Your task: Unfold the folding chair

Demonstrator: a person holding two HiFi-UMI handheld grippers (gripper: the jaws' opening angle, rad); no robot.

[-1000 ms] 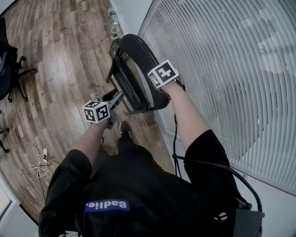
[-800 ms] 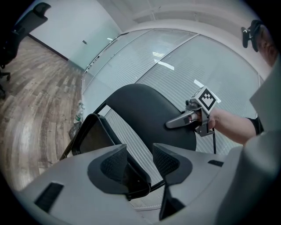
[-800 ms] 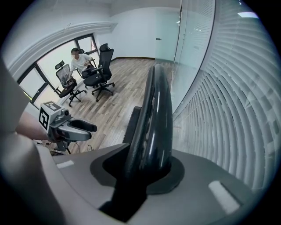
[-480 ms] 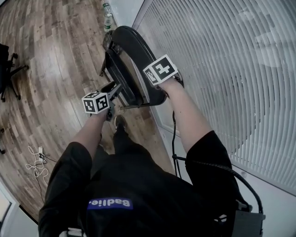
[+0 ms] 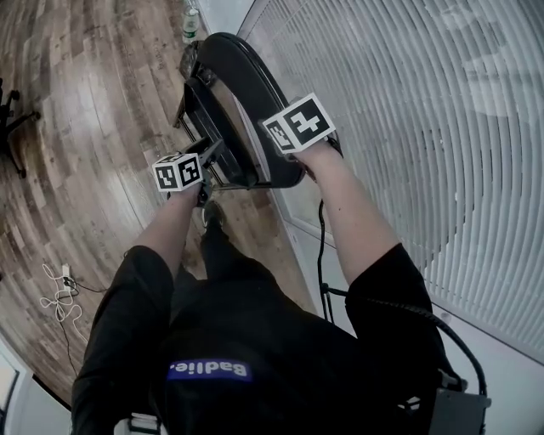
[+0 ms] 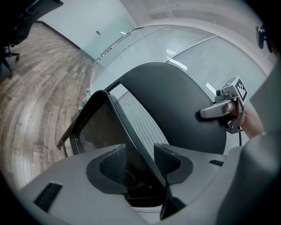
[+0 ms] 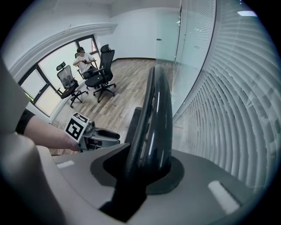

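The black folding chair stands folded against the blinds, its rounded backrest (image 5: pixel 242 85) on top and the seat (image 5: pixel 208 127) flat in front of it. My right gripper (image 5: pixel 293 149) is shut on the backrest's upper rim (image 7: pixel 153 114), which fills the gap between its jaws (image 7: pixel 147 169). My left gripper (image 5: pixel 210 155) is at the seat's near edge. In the left gripper view the seat's rim (image 6: pixel 127 132) runs between the jaws (image 6: pixel 139 160); they have just been opening and the pads stand clear of it. The right gripper (image 6: pixel 219 110) shows there on the backrest (image 6: pixel 175 101).
White blinds (image 5: pixel 425 127) cover the wall right behind the chair. Bottles (image 5: pixel 190 21) stand on the wood floor beyond it. Cables (image 5: pixel 59 293) lie at the lower left, near an office chair (image 5: pixel 10 127). More office chairs (image 7: pixel 103 70) and a seated person (image 7: pixel 85 59) are across the room.
My left gripper has come down and in toward the chair, and now has the seat's edge between its jaws. My right gripper has kept its hold on the backrest.
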